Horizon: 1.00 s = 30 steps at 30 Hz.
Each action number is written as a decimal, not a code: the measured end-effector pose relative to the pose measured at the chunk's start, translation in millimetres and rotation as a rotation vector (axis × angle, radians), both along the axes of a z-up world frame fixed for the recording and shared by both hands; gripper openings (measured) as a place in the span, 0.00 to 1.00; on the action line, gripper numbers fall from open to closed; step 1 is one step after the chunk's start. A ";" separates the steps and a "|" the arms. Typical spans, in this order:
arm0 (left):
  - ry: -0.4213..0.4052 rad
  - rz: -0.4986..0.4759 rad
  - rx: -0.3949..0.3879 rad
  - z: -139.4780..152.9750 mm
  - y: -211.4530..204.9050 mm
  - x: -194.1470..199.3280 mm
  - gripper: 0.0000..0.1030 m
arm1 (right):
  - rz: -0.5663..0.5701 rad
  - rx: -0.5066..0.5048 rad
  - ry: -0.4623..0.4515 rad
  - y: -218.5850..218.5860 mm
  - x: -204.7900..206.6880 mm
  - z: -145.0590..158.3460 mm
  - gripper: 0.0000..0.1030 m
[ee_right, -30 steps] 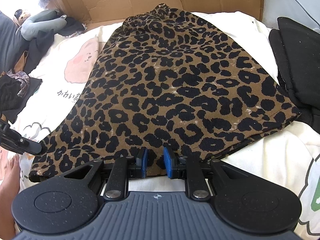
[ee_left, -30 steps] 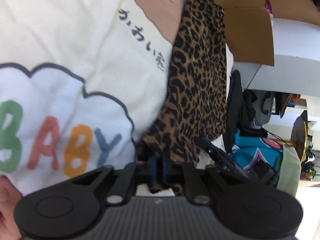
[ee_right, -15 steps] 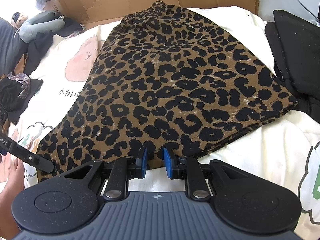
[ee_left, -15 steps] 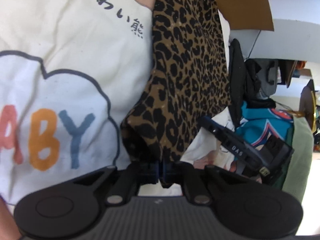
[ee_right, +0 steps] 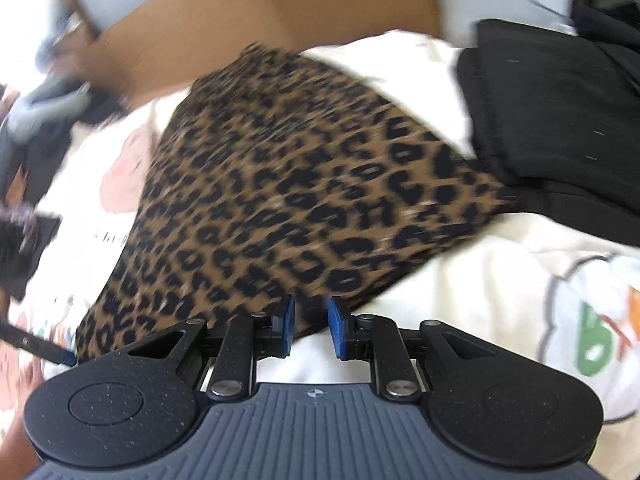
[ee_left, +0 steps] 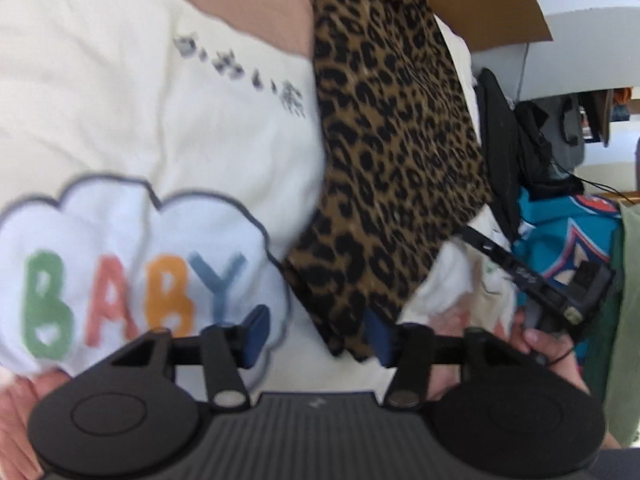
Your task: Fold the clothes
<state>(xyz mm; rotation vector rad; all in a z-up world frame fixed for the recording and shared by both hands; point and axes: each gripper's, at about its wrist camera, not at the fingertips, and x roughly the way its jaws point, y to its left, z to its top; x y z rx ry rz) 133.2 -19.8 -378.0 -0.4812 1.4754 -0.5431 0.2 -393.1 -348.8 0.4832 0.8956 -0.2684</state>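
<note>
A leopard-print garment (ee_left: pixel 392 152) lies spread on a cream blanket with a "BABY" cloud (ee_left: pixel 120 280). My left gripper (ee_left: pixel 318 336) is over its near corner. Its jaws are opening and stand wide, and the corner hangs loose beside the right pad (ee_left: pixel 380 340). In the right wrist view the same leopard garment (ee_right: pixel 304 200) is blurred. My right gripper (ee_right: pixel 311 328) is at its near hem with its pads a little apart; the hem's edge is between the fingertips and is not pinched. A hand (ee_left: pixel 536 340) holds that right gripper, seen in the left wrist view.
Brown cardboard (ee_right: pixel 280 28) stands behind the blanket (ee_right: pixel 500 280). A black garment (ee_right: pixel 560 120) lies right of the leopard one. Teal (ee_left: pixel 568 240) and green (ee_left: pixel 628 320) clothes sit at the right of the left wrist view. Dark clothes (ee_right: pixel 24 232) lie at the left.
My left gripper was shut on the leopard corner half a second ago and has since opened wide and lifted off it. The right gripper has moved sideways and rolled, and its view is now blurred.
</note>
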 end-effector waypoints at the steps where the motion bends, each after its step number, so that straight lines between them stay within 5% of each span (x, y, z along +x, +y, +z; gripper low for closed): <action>1: -0.012 0.002 0.013 0.1 0.9 1.8 0.57 | -0.034 0.004 -0.005 -6.9 -3.5 -0.3 0.25; 5: -0.054 0.013 0.013 -0.4 3.7 8.3 0.59 | -0.170 0.032 -0.025 -37.2 -16.0 -4.4 0.49; 19: -0.159 -0.034 -0.068 -13.5 -21.2 28.3 0.64 | -0.349 0.215 -0.076 -98.4 -15.1 -40.6 0.50; 22: -0.108 -0.044 -0.136 -19.2 -21.2 28.6 0.47 | -0.365 0.275 -0.103 -106.8 -16.5 -47.2 0.52; 30: -0.006 0.029 -0.232 -35.3 -12.3 19.7 0.31 | -0.373 0.344 -0.141 -116.0 -20.4 -51.8 0.47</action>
